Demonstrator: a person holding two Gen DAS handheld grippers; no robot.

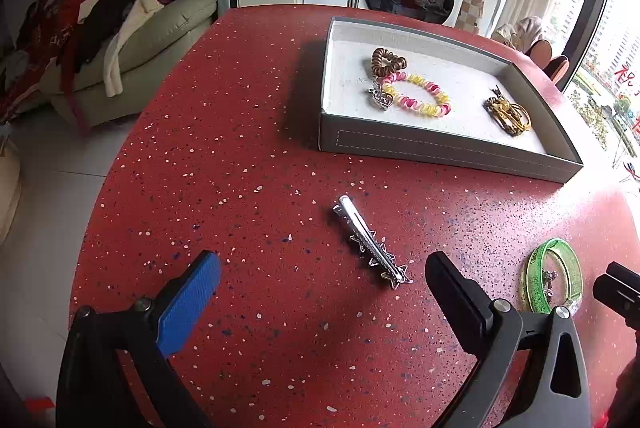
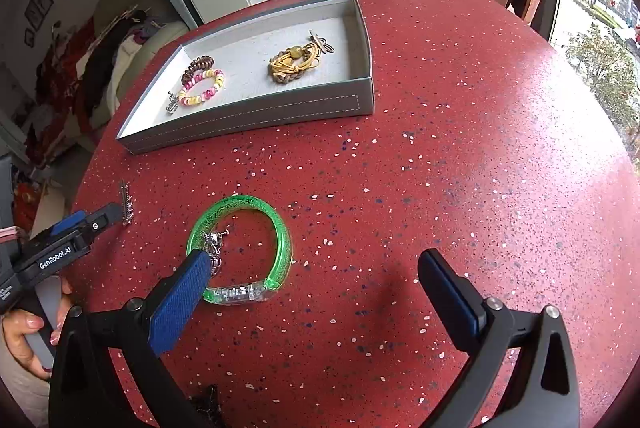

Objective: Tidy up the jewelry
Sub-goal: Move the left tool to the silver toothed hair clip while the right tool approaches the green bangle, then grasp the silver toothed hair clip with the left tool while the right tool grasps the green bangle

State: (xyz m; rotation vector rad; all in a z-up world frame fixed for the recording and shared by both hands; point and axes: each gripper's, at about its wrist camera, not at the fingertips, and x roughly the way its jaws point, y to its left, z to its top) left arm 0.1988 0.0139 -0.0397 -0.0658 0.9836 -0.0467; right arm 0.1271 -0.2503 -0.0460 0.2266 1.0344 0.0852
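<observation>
Left gripper [image 1: 322, 276] hovering over red speckled surface [image 1: 240, 148], fingers spread wide, holding nothing; silver star hair clip [image 1: 370, 242] lying between them. Right gripper [image 2: 316, 268] also gaping wide, empty, green bangle [image 2: 240, 248] lying just beside blue finger [image 2: 180, 304]. Grey tray [image 1: 440, 148] sitting beyond, holding coil hair ties [image 1: 416, 96] and gold bracelet [image 1: 508, 114].

Bright daylight comes from the window [image 2: 592, 40], making the desk [image 2: 540, 196] shiny; edges bend and darken.
</observation>
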